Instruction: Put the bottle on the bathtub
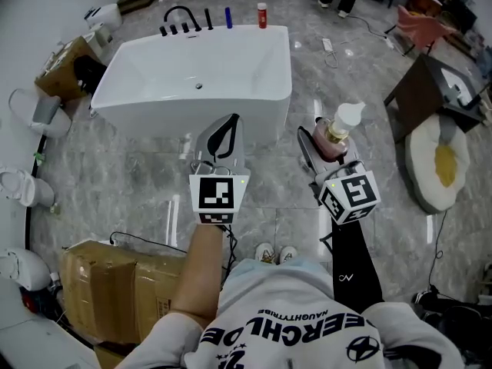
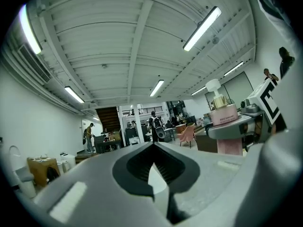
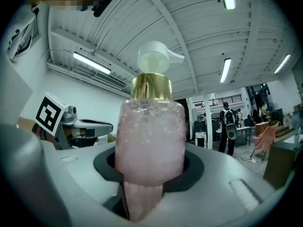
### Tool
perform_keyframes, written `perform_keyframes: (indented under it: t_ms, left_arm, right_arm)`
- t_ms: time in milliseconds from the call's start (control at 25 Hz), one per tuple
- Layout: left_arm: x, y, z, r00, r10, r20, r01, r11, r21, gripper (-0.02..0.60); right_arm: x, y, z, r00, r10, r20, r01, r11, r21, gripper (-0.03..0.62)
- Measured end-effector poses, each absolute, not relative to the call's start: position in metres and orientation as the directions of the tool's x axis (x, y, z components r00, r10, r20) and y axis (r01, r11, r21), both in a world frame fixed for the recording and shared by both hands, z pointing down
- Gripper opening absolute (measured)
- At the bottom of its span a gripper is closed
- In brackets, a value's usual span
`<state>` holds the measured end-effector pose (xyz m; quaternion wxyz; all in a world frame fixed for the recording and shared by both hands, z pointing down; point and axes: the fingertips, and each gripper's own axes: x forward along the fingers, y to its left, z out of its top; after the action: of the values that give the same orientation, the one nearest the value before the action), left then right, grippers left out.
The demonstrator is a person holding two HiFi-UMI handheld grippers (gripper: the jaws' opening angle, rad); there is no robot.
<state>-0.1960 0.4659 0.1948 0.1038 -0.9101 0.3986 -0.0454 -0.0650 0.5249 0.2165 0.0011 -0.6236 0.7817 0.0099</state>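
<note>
On the grey marble-patterned floor (image 1: 138,198) stands a white rectangular freestanding bathtub (image 1: 169,118), seen in the head view toward the upper centre; at its far rim stand a black arched faucet (image 1: 181,18), a slim blue bottle (image 1: 228,17) and a small red-and-white bottle (image 1: 262,14). The right tool (image 1: 323,143) is clamped on a pink translucent pump bottle with a gold collar and white pump head (image 1: 338,129); the right gripper view shows the bottle (image 3: 149,141) upright, its lower body seated between the dark pads of the right tool (image 3: 150,174), collar and pump head standing clear above the jaws. The bottle is held in the air off the near right corner of the bathtub, not touching it. The left tool (image 1: 229,125) is level with the right tool and to its left, in front of the bathtub's near wall; the left gripper view shows the left tool (image 2: 154,145) with its jaw tips brought together and nothing gripped; the pink bottle (image 2: 222,115) appears at that view's right. A brown cardboard box (image 1: 115,283) lies on the floor at lower left.
</note>
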Motion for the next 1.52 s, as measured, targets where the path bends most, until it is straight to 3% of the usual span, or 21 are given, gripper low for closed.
perform_keyframes:
  t_ms: [440, 1040, 1520]
  left_arm:
    - [-0.171, 0.418, 0.192, 0.688, -0.725, -0.021, -0.709, -0.667, -0.229, 0.000]
    - [-0.047, 0.234, 0.195, 0.635, -0.773, -0.014, -0.754, -0.615, -0.232, 0.000]
    - [0.010, 0.152, 0.203, 0.611, -0.791, 0.036, -0.757, -0.597, -0.264, 0.000]
  right_arm:
    - [-0.031, 0.479, 0.213, -0.199, -0.979, -0.044, -0.980, 0.198, 0.026, 0.202]
    - [0.097, 0.274, 0.203, -0.314, -0.945, -0.092, -0.949, 0.311, 0.048, 0.204]
    - [0.162, 0.181, 0.216, -0.309, -0.946, -0.093, -0.950, 0.311, -0.010, 0.204]
